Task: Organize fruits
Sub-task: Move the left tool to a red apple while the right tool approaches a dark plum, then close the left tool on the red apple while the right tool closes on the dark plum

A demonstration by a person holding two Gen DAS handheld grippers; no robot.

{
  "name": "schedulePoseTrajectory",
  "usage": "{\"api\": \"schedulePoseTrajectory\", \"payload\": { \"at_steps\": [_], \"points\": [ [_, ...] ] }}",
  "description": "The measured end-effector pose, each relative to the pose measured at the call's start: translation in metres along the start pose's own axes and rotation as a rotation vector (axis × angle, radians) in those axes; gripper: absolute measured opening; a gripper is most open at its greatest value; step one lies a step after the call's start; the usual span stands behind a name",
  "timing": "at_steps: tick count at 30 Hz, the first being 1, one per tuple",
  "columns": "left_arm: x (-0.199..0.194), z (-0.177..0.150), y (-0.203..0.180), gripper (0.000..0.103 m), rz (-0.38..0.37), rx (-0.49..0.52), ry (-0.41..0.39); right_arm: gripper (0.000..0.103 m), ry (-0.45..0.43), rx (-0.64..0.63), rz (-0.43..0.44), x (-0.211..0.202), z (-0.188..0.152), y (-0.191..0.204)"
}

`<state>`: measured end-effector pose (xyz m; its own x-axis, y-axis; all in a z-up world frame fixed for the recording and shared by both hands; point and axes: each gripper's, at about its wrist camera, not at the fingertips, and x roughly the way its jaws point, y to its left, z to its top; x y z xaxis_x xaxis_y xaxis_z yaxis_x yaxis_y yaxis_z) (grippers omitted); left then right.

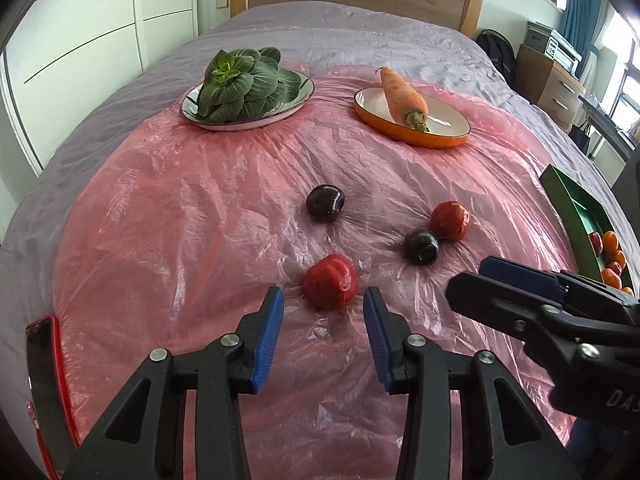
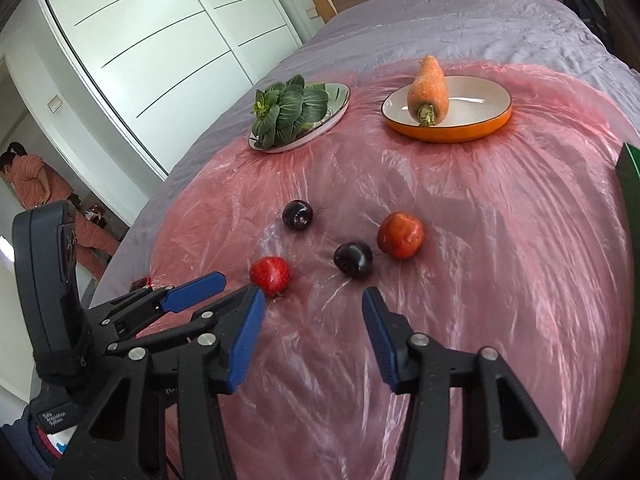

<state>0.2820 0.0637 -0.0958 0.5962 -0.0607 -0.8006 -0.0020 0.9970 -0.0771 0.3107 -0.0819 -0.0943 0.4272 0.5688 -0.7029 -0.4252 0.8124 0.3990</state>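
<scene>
left tongs (image 1: pixel 324 300): wide, empty, nearest red fruit (image 1: pixel 330 287) just ahead | right tongs (image 2: pixel 314 304): wide, empty

Two red fruits (image 1: pixel 331 287) (image 1: pixel 449 221), two dark plums (image 1: pixel 325 203) (image 1: pixel 421 247) — loose; apart.

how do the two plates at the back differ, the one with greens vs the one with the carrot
The greens plate is white with a dark rim line; the carrot plate is orange outside, white inside. The leafy greens cover most of theirs, while the carrot leaves much bare and overhangs the far rim. Both sit on the pink plastic sheet.
</scene>
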Motion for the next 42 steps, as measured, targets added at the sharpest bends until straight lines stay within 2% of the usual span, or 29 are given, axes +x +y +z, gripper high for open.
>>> {"api": "schedulePoseTrajectory", "payload": {
  "at_steps": [3, 20, 25, 42],
  "points": [
    [0.005, 0.003, -0.001, 0.033, -0.002, 0.005, 0.003, 0.075, 0.015, -0.004, -0.012, 0.010, 0.005, -0.002],
    [0.028, 0.007, 0.001, 0.029, -0.034, 0.015, 0.042, 0.073, 0.079, -0.051, -0.101, 0.053, 0.025, -0.007],
    [0.033, 0.008, 0.006, 0.029, -0.059, -0.003, 0.049, 0.043, 0.089, -0.043, -0.125, 0.060, 0.023, -0.014],
    [0.018, 0.002, 0.009, 0.028, -0.080, -0.004, 0.023, 0.041, 0.039, -0.029, -0.086, 0.042, 0.014, -0.012]
  ]
}}
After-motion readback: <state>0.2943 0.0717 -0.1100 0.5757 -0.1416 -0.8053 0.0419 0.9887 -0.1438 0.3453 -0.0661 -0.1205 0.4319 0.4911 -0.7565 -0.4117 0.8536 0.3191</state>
